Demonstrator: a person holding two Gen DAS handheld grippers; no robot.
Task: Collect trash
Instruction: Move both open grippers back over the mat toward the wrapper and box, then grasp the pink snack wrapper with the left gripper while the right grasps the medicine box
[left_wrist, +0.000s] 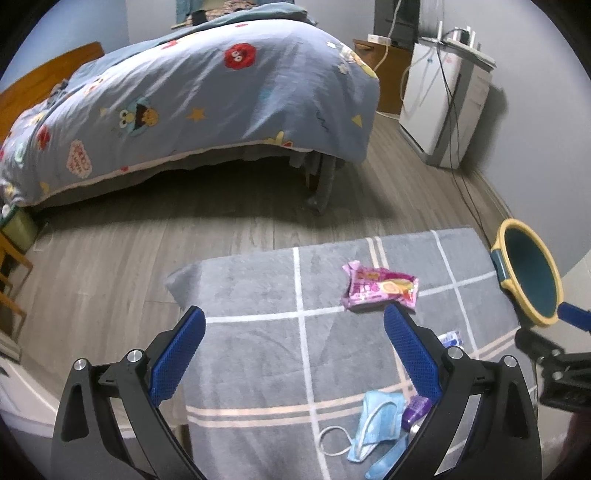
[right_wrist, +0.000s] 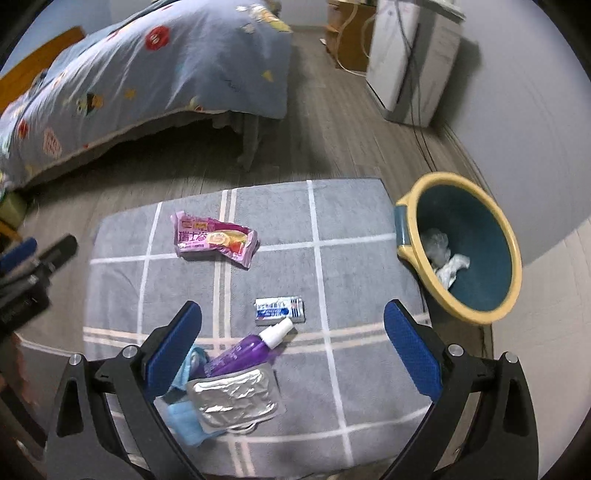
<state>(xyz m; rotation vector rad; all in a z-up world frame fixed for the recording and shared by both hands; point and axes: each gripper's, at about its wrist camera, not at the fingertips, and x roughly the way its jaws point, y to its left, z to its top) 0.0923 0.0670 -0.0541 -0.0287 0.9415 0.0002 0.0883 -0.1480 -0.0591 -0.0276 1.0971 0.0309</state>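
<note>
- While I hold both tongs above the grey checked mat (right_wrist: 332, 369) on the wooden floor (left_wrist: 110, 258), the left tongs (left_wrist: 294, 325) stand wide apart with nothing between them.
- My right tongs (right_wrist: 293, 321) are just as wide and grip nothing; from the left camera I see them at the right edge (left_wrist: 554, 354), close to the bin's rim.
- On the mat, the pink snack wrapper (right_wrist: 214, 238) lies flat towards the far side, apart from the other litter.
- Nearer to me sits a small blue and white packet (right_wrist: 279, 311), and just beside it the white cap of a purple bottle (right_wrist: 243, 350), which lies on its side.
- A crumpled silver foil pouch (right_wrist: 232, 400) rests against the bottle's lower end and partly over a blue face mask (left_wrist: 373, 424), whose white ear loop trails onto the mat.
- At the mat's right edge, the bin (right_wrist: 509, 236), teal inside with a yellow rim, is tilted with its mouth towards the cameras; white crumpled paper (right_wrist: 448, 266) lies inside.
- Beyond the mat, across the floor, I see a bed (left_wrist: 221, 92) with a blue patterned quilt, and a white appliance (left_wrist: 439, 99) by the wall with cables hanging down.
</note>
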